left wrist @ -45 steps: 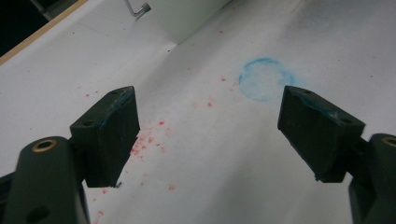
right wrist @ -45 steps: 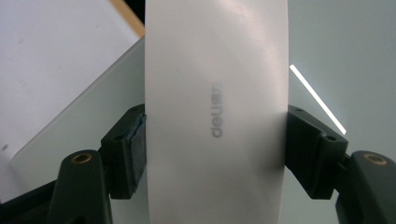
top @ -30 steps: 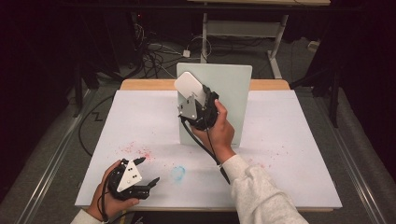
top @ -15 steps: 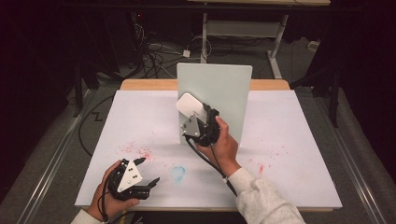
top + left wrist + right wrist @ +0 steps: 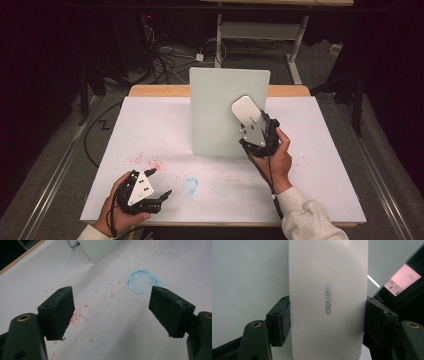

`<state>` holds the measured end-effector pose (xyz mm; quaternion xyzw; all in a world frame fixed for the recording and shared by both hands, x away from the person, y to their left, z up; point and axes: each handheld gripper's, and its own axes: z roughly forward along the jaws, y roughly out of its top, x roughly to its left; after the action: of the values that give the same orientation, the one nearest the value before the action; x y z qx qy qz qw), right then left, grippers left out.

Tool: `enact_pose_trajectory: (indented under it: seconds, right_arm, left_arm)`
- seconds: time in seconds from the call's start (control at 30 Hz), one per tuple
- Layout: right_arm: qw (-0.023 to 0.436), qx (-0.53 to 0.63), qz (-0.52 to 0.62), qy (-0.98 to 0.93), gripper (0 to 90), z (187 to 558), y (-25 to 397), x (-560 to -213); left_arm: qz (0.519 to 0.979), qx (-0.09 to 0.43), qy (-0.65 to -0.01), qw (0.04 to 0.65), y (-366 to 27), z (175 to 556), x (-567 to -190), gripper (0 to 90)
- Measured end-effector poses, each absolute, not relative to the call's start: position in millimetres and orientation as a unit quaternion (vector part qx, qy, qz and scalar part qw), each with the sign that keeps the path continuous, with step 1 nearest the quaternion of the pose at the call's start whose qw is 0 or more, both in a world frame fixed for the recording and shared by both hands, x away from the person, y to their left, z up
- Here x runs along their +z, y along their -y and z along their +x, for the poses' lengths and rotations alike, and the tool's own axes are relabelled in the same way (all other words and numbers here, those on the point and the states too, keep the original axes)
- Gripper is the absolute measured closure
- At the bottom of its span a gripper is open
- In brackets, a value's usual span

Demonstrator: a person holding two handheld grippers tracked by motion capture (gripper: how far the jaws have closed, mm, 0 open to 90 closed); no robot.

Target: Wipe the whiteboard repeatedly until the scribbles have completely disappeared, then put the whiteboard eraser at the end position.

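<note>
A pale green-white board (image 5: 215,115) stands upright on the table's middle. My right gripper (image 5: 250,125) is shut on a white "deli" eraser (image 5: 244,109), held flat against the board's right half. In the right gripper view the eraser (image 5: 327,290) sits between both jaws of the right gripper (image 5: 327,322), with the board (image 5: 249,277) behind it. My left gripper (image 5: 159,182) rests open at the table's front left. In the left gripper view the left gripper (image 5: 112,312) holds nothing over the white sheet.
A blue smudged ring (image 5: 191,185) (image 5: 142,285) and red specks (image 5: 147,161) (image 5: 80,317) mark the white table sheet (image 5: 325,175). The table's wooden back edge (image 5: 157,90) shows behind the board. Cables (image 5: 165,55) lie on the floor beyond. A small pink screen (image 5: 403,277) glows past the board.
My right gripper has carried the eraser down and then to the right across the board's face. The left gripper has stayed where it was, open.
</note>
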<state>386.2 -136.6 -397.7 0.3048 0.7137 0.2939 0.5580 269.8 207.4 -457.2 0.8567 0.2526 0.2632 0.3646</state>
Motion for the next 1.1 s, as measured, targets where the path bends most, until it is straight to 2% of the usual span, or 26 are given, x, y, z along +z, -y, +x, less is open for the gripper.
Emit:
enact_pose_trajectory:
  seconds: [0.23, 0.87, 1.1]
  right_arm:
    - [0.546, 0.306, 0.312, -0.715, 31.0, 382, 151, -400]
    - [0.489, 0.386, 0.285, -0.728, 31.1, 356, 174, -375]
    - [0.443, 0.391, 0.249, -0.768, 31.1, 338, 175, -376]
  left_arm:
    - [0.857, 0.265, -0.251, 0.364, -207, 270, -457, 19.7]
    - [0.855, 0.263, -0.254, 0.369, -210, 272, -457, 19.7]
    - [0.854, 0.265, -0.255, 0.368, -209, 272, -457, 19.7]
